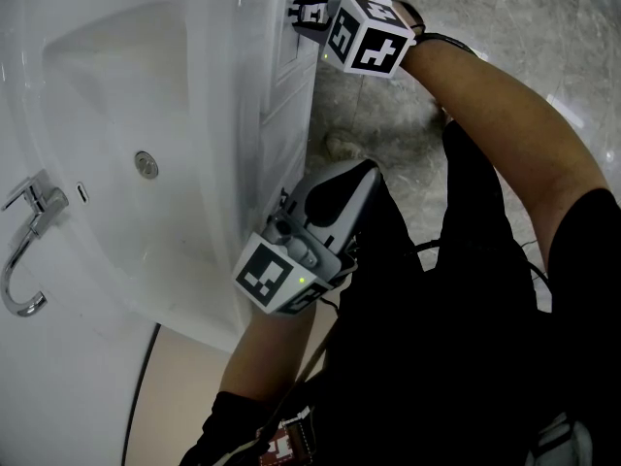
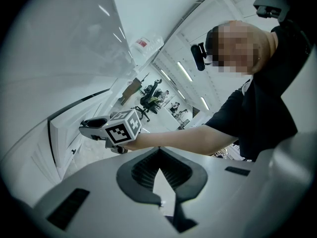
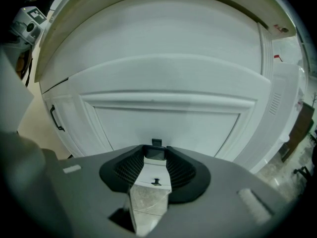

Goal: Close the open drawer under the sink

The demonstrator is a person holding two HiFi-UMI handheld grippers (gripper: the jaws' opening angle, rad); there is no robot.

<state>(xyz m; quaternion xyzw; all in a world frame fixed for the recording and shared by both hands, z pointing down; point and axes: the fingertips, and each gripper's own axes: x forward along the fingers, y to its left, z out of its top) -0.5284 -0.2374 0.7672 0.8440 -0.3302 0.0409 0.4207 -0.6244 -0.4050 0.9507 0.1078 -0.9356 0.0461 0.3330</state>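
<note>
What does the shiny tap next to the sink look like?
The tap looks like shiny chrome. It has one flat lever and a thin spout that bends round like a hook. It stands on the flat white rim beside the bowl of the sink, at the head view's left edge. No water runs from it, and nothing touches it.

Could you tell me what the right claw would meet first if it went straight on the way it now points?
The small dark handle on the white cabinet front; it already sits between the tips of the right claw, contact unclear.
</note>
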